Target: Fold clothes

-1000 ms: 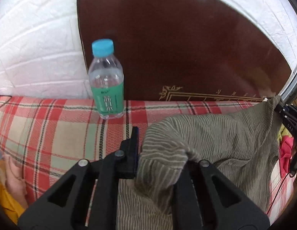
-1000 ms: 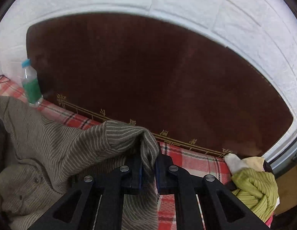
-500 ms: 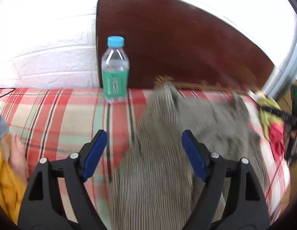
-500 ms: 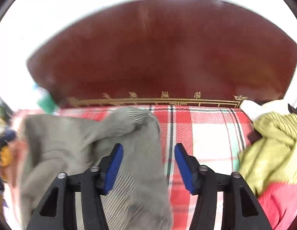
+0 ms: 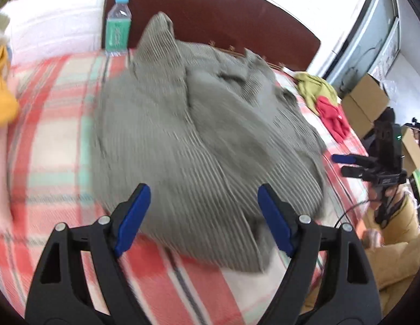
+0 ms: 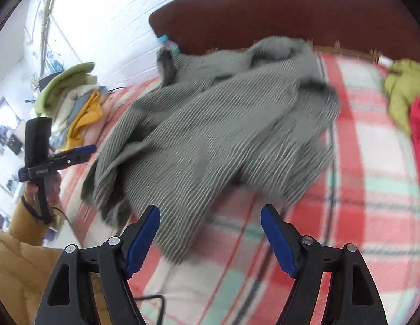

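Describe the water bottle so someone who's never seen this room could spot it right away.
Start at the dark brown headboard behind the plaid bedspread. At its left end, beside the white brick wall, the water bottle stands upright behind the striped grey shirt. It is the only clear plastic item there, with a light blue cap and green label.

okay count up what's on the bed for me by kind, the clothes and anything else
Striped grey shirt: 1
Loose garments by the headboard, yellow-green and red: 2
Stack of clothes: 1 pile; pieces too blurred to count
Water bottle: 1
Total: 5
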`<state>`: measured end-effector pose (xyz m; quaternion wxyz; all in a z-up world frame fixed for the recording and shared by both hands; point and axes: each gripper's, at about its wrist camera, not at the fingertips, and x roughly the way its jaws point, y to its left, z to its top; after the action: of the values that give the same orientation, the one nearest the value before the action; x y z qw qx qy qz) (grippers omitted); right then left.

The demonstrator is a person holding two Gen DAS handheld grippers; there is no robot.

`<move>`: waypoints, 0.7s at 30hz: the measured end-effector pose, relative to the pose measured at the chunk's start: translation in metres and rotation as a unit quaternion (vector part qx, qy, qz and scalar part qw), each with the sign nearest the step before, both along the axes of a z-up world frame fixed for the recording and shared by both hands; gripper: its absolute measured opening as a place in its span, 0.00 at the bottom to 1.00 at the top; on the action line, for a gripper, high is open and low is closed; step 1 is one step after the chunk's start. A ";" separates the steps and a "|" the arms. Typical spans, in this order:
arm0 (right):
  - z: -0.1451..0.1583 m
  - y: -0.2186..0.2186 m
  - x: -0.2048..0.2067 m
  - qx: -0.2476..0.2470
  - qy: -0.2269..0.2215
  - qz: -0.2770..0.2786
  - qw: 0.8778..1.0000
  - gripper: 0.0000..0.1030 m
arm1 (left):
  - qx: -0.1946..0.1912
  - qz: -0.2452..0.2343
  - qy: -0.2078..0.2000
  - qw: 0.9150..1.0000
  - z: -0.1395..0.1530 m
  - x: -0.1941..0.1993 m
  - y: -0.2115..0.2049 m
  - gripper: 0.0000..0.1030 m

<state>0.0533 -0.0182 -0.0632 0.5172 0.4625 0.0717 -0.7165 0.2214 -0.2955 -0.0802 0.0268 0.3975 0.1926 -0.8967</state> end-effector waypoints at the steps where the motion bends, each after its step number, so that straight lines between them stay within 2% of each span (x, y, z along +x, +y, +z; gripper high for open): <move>1: -0.006 0.002 0.005 -0.006 -0.009 0.000 1.000 0.76 | 0.006 -0.004 0.002 1.000 -0.003 0.005 0.006 0.80; 6: -0.029 -0.009 0.028 -0.025 -0.039 0.014 0.999 0.76 | 0.005 -0.009 -0.010 1.000 -0.018 0.007 0.030 0.80; 9: -0.037 -0.023 0.035 -0.023 -0.017 0.020 0.999 0.76 | -0.005 0.003 -0.020 1.000 -0.028 0.003 0.037 0.80; 10: -0.036 -0.025 0.038 -0.028 -0.009 0.021 0.999 0.71 | -0.009 0.007 -0.023 1.000 -0.032 0.001 0.039 0.80; 11: -0.035 -0.028 0.040 -0.033 -0.010 0.023 0.999 0.51 | -0.014 0.014 -0.024 1.000 -0.035 0.000 0.038 0.76; 12: -0.035 -0.030 0.040 -0.035 -0.010 0.021 0.999 0.40 | -0.021 0.024 -0.030 0.999 -0.038 -0.001 0.036 0.69; 13: -0.035 -0.031 0.038 -0.039 -0.012 0.016 0.999 0.19 | -0.031 0.032 -0.038 0.998 -0.040 -0.004 0.035 0.51; 14: -0.031 -0.029 0.035 -0.052 -0.021 0.012 0.998 0.10 | -0.035 0.042 -0.043 0.998 -0.039 -0.004 0.031 0.34; 16: -0.023 -0.023 0.029 -0.079 -0.038 0.005 0.996 0.08 | -0.030 0.061 -0.046 0.997 -0.035 -0.003 0.022 0.18; 21: 0.031 0.017 0.014 -0.173 -0.056 -0.014 0.983 0.05 | -0.024 0.096 -0.003 0.995 0.009 0.013 -0.006 0.13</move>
<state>0.0669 -0.0015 -0.0318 0.5827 0.4066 -0.0892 -0.6980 0.2342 -0.3018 -0.0716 0.1224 0.3795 0.2084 -0.8931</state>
